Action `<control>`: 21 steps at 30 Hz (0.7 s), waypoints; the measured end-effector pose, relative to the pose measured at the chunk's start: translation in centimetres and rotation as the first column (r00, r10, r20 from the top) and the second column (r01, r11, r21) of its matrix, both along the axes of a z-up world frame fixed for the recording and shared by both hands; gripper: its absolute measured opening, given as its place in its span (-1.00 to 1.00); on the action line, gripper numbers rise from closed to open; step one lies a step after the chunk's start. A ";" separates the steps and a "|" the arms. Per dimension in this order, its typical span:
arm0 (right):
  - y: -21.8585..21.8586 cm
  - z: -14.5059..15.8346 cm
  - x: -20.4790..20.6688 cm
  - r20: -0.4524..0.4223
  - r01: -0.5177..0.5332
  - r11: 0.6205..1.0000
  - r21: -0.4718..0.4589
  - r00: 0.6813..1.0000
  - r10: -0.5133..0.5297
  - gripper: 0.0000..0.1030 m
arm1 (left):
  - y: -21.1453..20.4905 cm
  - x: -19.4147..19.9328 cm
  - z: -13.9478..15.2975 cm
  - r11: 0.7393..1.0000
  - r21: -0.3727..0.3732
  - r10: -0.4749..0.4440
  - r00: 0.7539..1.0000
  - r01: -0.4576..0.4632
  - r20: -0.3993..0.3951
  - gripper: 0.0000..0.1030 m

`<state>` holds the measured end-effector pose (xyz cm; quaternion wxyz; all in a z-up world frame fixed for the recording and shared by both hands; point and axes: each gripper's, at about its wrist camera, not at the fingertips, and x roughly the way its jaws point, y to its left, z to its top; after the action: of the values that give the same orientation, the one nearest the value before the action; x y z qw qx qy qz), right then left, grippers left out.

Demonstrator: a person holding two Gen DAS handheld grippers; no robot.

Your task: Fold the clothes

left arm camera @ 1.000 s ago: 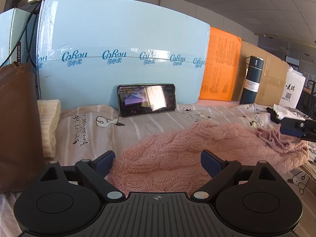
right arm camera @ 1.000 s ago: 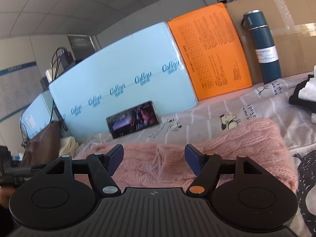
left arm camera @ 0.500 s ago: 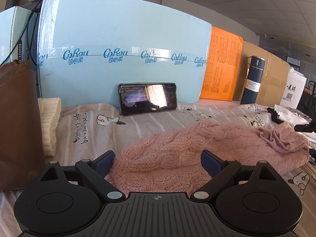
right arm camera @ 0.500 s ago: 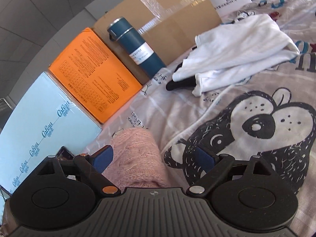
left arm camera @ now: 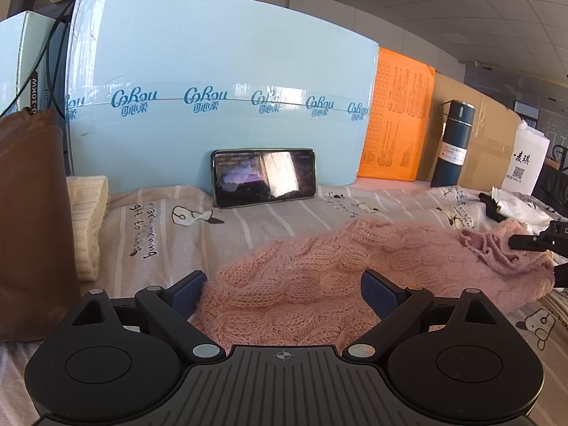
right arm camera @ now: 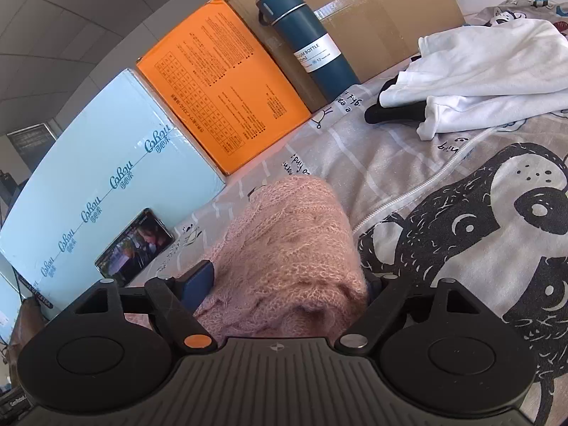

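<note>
Between the wide-apart jaws of the left gripper [left arm camera: 284, 293] and of the right gripper [right arm camera: 289, 284], a fuzzy pink cable-knit sweater [left arm camera: 355, 269] lies bunched lengthwise on the striped cartoon bedsheet [left arm camera: 248, 223], before a propped phone [left arm camera: 264, 177].

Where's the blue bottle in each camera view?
Left wrist view: the blue bottle stands far right, before the cardboard box.
Right wrist view: the bottle leans at top centre, left of the white clothes.
Shared landmark: the orange box, beside the bottle.
</note>
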<state>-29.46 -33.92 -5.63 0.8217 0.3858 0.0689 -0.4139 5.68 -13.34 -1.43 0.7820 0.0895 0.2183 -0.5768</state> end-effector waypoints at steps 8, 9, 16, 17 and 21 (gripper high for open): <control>0.5 0.2 0.1 -0.018 -0.001 0.999 -0.046 1.000 0.000 0.03 | -0.1 0.0 0.0 1.000 0.001 -0.002 1.000 0.002 0.000 0.85; 0.6 0.2 0.1 -0.017 0.001 0.999 -0.052 1.000 -0.002 0.02 | -0.1 0.0 0.0 1.000 0.001 -0.002 1.000 0.002 0.000 0.85; 0.9 0.5 -0.2 0.016 0.008 0.996 -0.089 1.000 -0.007 -0.15 | 0.0 -0.1 0.0 1.000 -0.001 -0.004 1.000 0.004 0.001 0.85; 1.0 0.6 -0.2 0.020 0.003 0.995 -0.097 1.000 -0.001 -0.23 | 0.0 -0.1 -0.1 1.000 -0.001 -0.004 1.000 0.004 0.001 0.85; 1.4 0.9 -0.2 0.037 -0.016 0.991 -0.132 0.999 0.021 -0.28 | 0.0 -0.2 -0.1 1.000 -0.002 -0.004 1.000 0.004 0.000 0.85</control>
<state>-29.68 -32.54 -4.74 0.8504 0.3378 0.0291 -0.4023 5.53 -13.31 -1.52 0.7809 0.0894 0.2175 -0.5787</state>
